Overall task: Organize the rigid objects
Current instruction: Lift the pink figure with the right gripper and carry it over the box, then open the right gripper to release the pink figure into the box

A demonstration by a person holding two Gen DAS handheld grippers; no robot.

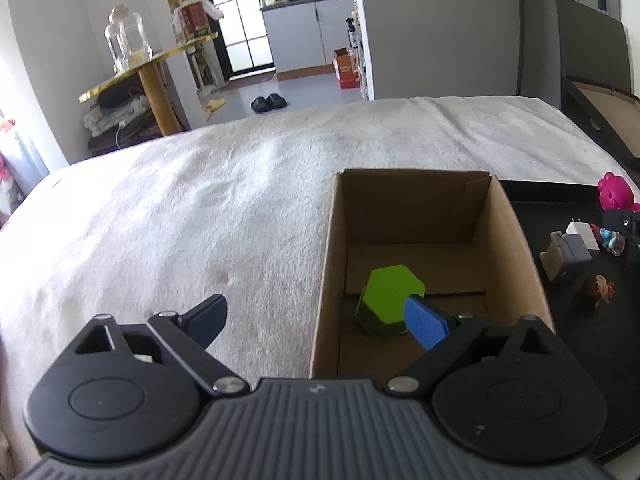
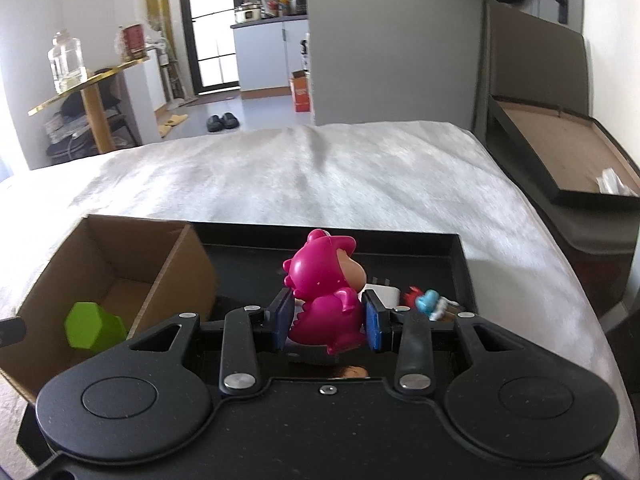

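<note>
Bedding, a pale fleecy blanket (image 1: 180, 208), covers the bed and carries everything; at far left, off the bed, a gold-edged side table (image 1: 148, 68) bears a glass jar (image 1: 127, 38) and a red tin (image 1: 193, 20), with dark slippers (image 1: 268, 102) on the floor beyond.

Left gripper (image 1: 316, 320) hangs over the near left wall of the cardboard box (image 1: 324, 264), its jaws spread wide with nothing between them; one blue finger sits outside the box over the blanket, the other inside, in front of the green hexagonal block (image 1: 390, 294), though contact cannot be told; the block lies on the box floor toward the near side.

Just right of the box, touching it, lies a black tray (image 2: 440, 256); on it stand a grey and white block piece (image 1: 566, 254), a white charger plug (image 1: 582, 234), a small brown-haired figurine (image 1: 598, 290) and a little red and blue toy (image 2: 428, 302), close together at the tray's right side.

Right gripper (image 2: 330, 322) holds the pink dinosaur figure (image 2: 324, 292) upright above the tray's near part; its jaws are narrow, both blue pads pressed on the figure's sides; an open empty bed frame (image 2: 560, 148) stands far right.
</note>
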